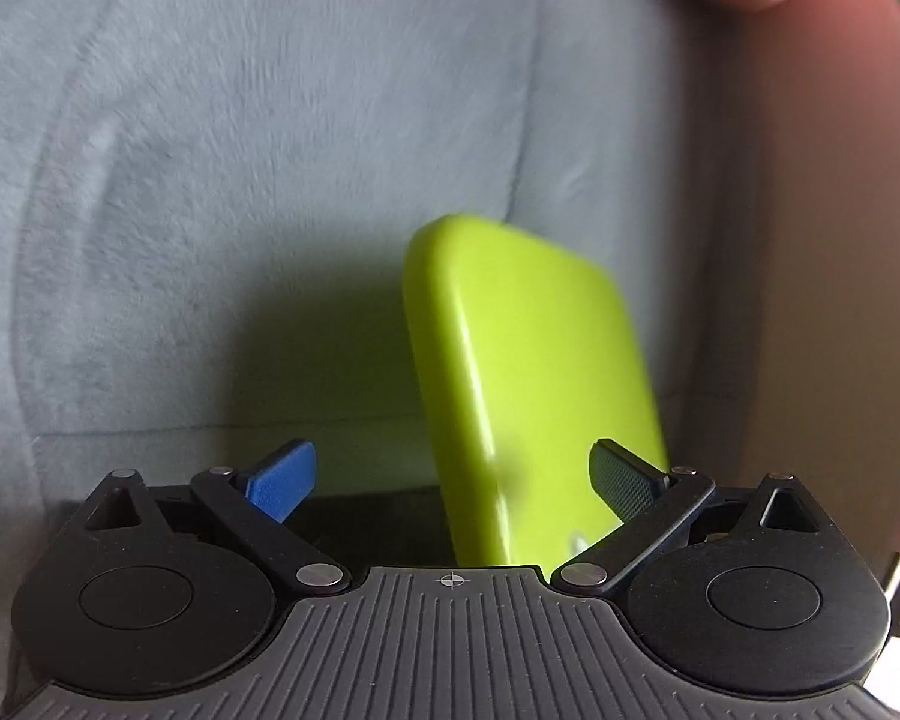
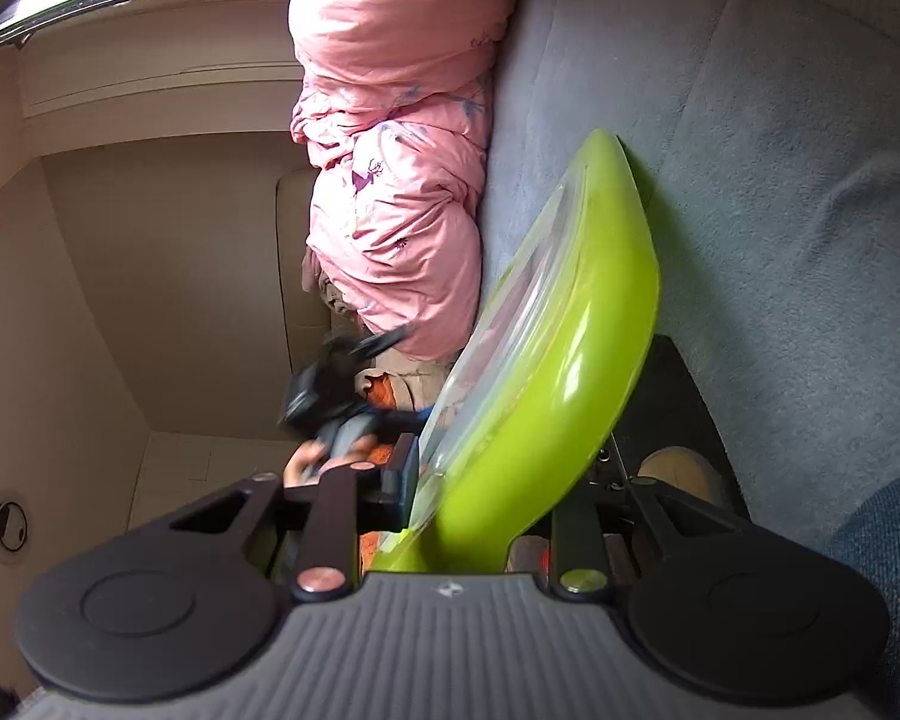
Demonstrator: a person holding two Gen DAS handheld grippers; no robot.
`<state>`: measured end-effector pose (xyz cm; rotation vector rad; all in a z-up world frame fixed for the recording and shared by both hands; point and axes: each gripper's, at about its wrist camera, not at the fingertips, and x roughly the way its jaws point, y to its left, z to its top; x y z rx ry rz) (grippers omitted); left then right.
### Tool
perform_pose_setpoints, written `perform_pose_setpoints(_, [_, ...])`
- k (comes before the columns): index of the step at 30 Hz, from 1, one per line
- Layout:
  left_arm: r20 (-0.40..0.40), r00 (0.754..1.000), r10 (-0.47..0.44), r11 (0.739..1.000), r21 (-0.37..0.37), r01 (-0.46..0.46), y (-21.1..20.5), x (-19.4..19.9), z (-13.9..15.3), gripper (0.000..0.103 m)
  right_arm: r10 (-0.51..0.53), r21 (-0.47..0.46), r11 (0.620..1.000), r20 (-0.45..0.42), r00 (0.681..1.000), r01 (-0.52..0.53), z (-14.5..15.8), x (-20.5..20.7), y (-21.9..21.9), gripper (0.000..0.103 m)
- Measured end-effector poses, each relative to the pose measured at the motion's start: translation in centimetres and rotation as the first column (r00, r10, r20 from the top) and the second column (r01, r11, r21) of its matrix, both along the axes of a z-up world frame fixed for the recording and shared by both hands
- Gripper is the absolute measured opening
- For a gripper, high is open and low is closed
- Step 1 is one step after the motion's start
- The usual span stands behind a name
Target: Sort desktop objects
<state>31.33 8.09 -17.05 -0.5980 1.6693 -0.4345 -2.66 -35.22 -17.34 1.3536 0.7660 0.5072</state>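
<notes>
A lime-green flat case [image 2: 564,324] with a clear plastic inner face stands tilted on edge. My right gripper [image 2: 504,468] is shut on its lower end, with the left pad [image 2: 405,468] pressed on the clear side and the right finger hidden behind the green shell. In the left wrist view the same green case [image 1: 528,384] rises between my left gripper's [image 1: 453,477] spread fingers. The blue left pad [image 1: 282,480] stands well apart from it, and the dark right pad [image 1: 624,480] lies in front of it. The left gripper is open.
A grey plush sofa cover [image 1: 240,180] fills the background. A pink quilt [image 2: 396,138] lies bundled at the back. A dark blurred gripper and a hand [image 2: 336,414] sit left of the case. A black surface [image 2: 672,408] lies beneath it, and denim [image 2: 888,558] lies at right.
</notes>
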Motion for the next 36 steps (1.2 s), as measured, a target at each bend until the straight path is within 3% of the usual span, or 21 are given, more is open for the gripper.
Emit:
perform_pose_setpoints(4, [-0.016,0.999,0.048,0.986,-0.157,-0.05,-3.0,2.1,-2.5,0.101,0.028,0.032,0.999,-0.026,0.999,-0.027,-0.6,0.4,-0.7,0.028])
perform_pose_setpoints(6, [0.043,0.995,0.089,0.985,-0.155,-0.081,-3.6,2.0,-2.4,0.099,0.035,0.037,0.999,-0.036,0.999,-0.033,-0.7,0.6,-1.1,0.028])
perform_pose_setpoints(8, [0.127,0.987,0.095,0.99,-0.114,-0.08,-4.1,1.6,-2.0,0.077,0.035,0.033,0.999,-0.042,0.998,-0.034,-0.7,0.7,-1.5,0.028])
perform_pose_setpoints(9, [0.131,0.987,0.098,0.989,-0.12,-0.083,-3.8,1.2,-1.9,0.062,0.032,0.026,0.999,-0.043,0.999,-0.031,-0.6,0.6,-1.7,0.028])
perform_pose_setpoints(11, [0.139,0.985,0.106,0.987,-0.132,-0.088,-3.1,0.3,-1.7,0.053,0.019,0.022,1.0,-0.036,0.999,-0.018,-0.5,0.4,-2.2,0.028])
perform_pose_setpoints(15, [0.246,0.959,0.142,0.978,-0.183,-0.098,0.6,-3.4,1.8,0.042,0.016,0.005,1.0,0.018,1.0,-0.016,0.9,-0.5,-2.9,0.031])
perform_pose_setpoints(17, [0.299,0.941,0.161,0.973,-0.208,-0.1,2.6,-5.3,3.6,0.041,0.029,-0.019,0.999,0.057,0.998,-0.028,2.2,-0.6,-2.8,0.033])
perform_pose_setpoints(21, [0.464,0.851,0.247,0.959,-0.244,-0.146,8.8,-12.2,8.3,0.041,0.114,-0.04,0.993,0.154,0.982,-0.109,4.7,0.7,-1.3,0.037])
perform_pose_setpoints(24, [0.479,0.809,0.34,0.934,-0.27,-0.233,13.3,-18.5,8.6,0.039,0.195,-0.066,0.98,0.173,0.966,-0.186,5.4,2.5,0.7,0.04])
perform_pose_setpoints(27, [0.402,0.812,0.423,0.902,-0.276,-0.332,16.3,-23.4,6.2,0.043,0.245,-0.092,0.967,0.092,0.965,-0.237,4.1,4.7,2.6,0.041])
perform_pose_setpoints(28, [0.364,0.814,0.453,0.885,-0.297,-0.36,17.1,-24.0,4.9,0.043,0.253,-0.095,0.965,0.061,0.966,-0.246,3.5,5.3,3.1,0.035])
perform_pose_setpoints(31, [0.292,0.822,0.489,0.859,-0.326,-0.395,17.4,-26.5,2.3,0.046,0.247,-0.147,0.957,-0.041,0.968,-0.25,2.3,5.9,4.1,0.034])
perform_pose_setpoints(33, [0.265,0.835,0.482,0.863,-0.31,-0.399,17.8,-27.9,1.6,0.051,0.234,-0.152,0.958,-0.083,0.969,-0.244,1.7,5.6,4.4,0.036])
perform_pose_setpoints(36, [0.254,0.864,0.434,0.892,-0.252,-0.374,16.2,-28.8,1.1,0.053,0.202,-0.182,0.959,-0.11,0.973,-0.219,1.6,5.0,4.2,0.038])
